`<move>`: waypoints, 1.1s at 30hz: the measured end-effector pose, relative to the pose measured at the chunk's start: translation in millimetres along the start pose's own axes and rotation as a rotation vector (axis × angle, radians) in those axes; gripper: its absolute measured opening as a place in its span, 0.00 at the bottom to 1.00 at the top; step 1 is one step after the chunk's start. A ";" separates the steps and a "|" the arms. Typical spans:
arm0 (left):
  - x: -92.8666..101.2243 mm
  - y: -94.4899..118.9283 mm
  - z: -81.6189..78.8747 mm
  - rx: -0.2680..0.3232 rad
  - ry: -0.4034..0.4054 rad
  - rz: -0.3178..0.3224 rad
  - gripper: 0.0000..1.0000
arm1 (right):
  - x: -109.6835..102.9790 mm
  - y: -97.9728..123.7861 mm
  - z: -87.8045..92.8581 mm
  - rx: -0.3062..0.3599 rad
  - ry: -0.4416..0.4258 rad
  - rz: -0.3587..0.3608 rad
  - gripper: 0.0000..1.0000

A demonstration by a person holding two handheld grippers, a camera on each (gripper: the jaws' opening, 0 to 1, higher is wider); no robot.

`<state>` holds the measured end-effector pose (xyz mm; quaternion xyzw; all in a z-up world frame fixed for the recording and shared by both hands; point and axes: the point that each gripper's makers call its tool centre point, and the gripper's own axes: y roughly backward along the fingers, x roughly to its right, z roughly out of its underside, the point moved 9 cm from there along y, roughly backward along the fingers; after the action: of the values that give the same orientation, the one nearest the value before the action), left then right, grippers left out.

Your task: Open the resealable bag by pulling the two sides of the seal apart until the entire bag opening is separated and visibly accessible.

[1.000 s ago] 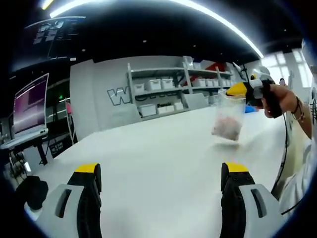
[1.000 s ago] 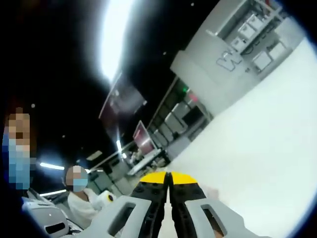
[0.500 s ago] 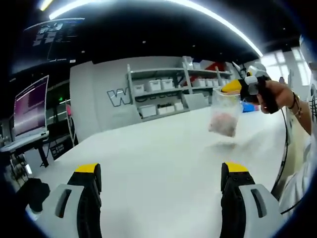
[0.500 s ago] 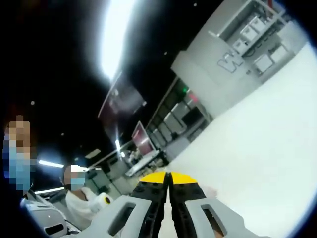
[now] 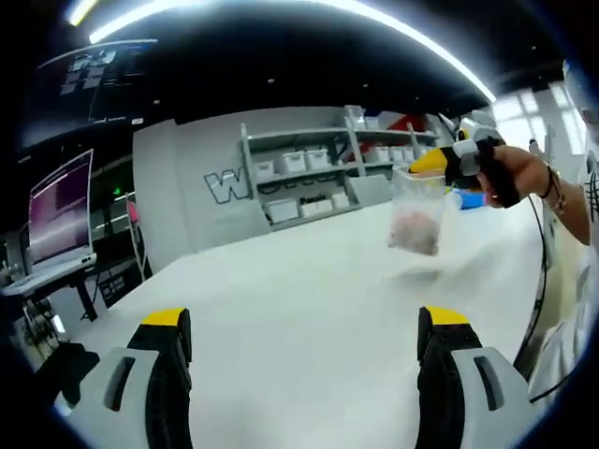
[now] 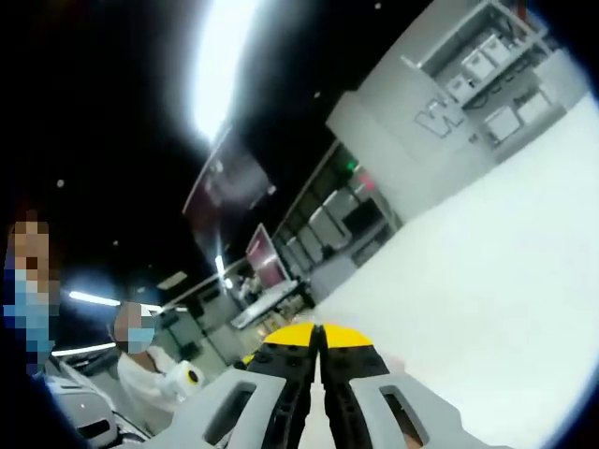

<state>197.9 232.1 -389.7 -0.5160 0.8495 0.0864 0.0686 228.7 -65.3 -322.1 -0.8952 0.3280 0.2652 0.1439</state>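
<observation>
The clear resealable bag (image 5: pixel 415 221), with a pinkish lump inside, hangs in the air above the white table (image 5: pixel 299 281) at the right of the left gripper view. A hand (image 5: pixel 519 178) holds the right gripper (image 5: pixel 438 164) there, pinching the bag's top edge. My left gripper (image 5: pixel 307 320) stands open low over the table, well short of the bag, with nothing between its yellow-tipped fingers (image 5: pixel 167 318). In the right gripper view the right gripper (image 6: pixel 318 335) is shut, its yellow tips pressed together; the bag itself is hidden below them.
Grey shelves with white bins (image 5: pixel 309 168) line the far wall beyond the table. A monitor (image 5: pixel 61 201) stands at the left. A black cable (image 5: pixel 538 281) trails from the right gripper. Two seated people (image 6: pixel 140 346) are beyond the table (image 6: pixel 505 281).
The right gripper has carried the hanging bag slightly up and to the left in the left gripper view. The left gripper stays open and the right stays shut.
</observation>
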 end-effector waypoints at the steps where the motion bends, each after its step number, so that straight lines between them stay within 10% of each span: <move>1: 0.0 -0.2 -0.5 0.002 -0.002 0.000 1.00 | 0.5 -1.2 -1.0 -0.001 0.004 0.001 0.00; 33: -3.3 6.1 1.5 0.013 0.008 -0.022 1.00 | 16.9 -23.7 -26.1 -0.041 0.105 0.050 0.00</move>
<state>194.0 238.1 -390.0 -0.5251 0.8446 0.0781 0.0696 265.2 -67.5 -308.3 -0.9022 0.3520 0.2278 0.1014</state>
